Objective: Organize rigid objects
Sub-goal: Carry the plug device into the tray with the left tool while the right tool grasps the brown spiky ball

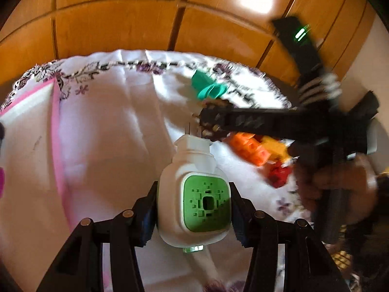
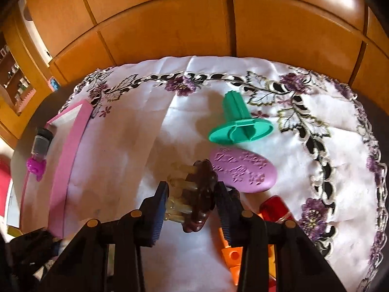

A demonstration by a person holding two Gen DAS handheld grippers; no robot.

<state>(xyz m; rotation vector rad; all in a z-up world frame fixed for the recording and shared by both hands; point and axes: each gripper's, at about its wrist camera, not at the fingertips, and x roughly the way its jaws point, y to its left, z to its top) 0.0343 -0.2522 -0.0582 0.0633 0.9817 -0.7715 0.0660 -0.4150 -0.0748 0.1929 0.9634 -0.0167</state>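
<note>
My left gripper [image 1: 193, 209] is shut on a white plug-in device with a green face [image 1: 194, 194], held above the white cloth. My right gripper [image 2: 190, 194] is shut on a dark brown flower-shaped piece with clear prongs [image 2: 194, 194]; it also shows in the left wrist view [image 1: 214, 119], reaching in from the right. A teal plastic stamp [image 2: 239, 126] and a purple oval embossed piece [image 2: 243, 168] lie on the cloth beyond the right gripper. Orange, yellow and red blocks [image 1: 257, 150] lie right of the left gripper.
A pink-rimmed tray [image 2: 70, 155] lies at the table's left side, also in the left wrist view [image 1: 56, 131]. A small vial with a magenta cap [image 2: 40, 153] lies beside it. The embroidered cloth [image 2: 316, 131] covers a round table. Wooden cabinets [image 2: 170, 24] stand behind.
</note>
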